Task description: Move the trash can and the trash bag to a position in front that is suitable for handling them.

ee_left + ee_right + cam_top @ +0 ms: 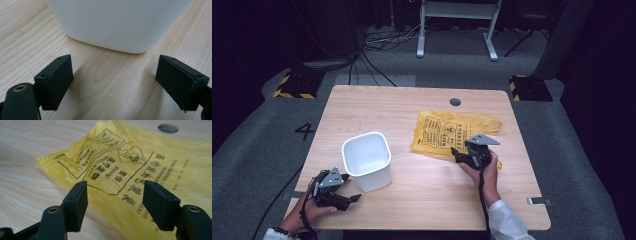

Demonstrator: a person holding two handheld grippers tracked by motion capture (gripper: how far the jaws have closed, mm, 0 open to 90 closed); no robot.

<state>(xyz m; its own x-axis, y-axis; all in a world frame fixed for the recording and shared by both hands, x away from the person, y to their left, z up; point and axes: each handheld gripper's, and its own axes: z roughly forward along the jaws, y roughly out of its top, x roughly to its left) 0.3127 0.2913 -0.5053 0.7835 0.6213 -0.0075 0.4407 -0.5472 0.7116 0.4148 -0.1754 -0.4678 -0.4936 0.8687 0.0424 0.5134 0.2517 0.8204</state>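
A yellow plastic bag [447, 131] with black print lies flat on the wooden table [412, 210], right of centre. My right gripper [460, 152] hovers at the bag's near edge, jaws open and nothing between them; in the right gripper view the bag [140, 170] spreads out just beyond the open right gripper [115, 205]. A white plastic bin [368, 160] stands upright left of centre. My left gripper [351, 190] rests on the table by the bin's near left corner, open, pointing at the bin's base [117, 25] from close up, its jaws wide apart in the left gripper view [122, 85].
A round cable hole [455, 102] sits near the table's far edge. Beyond the table are a white stand's legs [457, 30], floor cables and two black-and-yellow floor blocks [297, 85].
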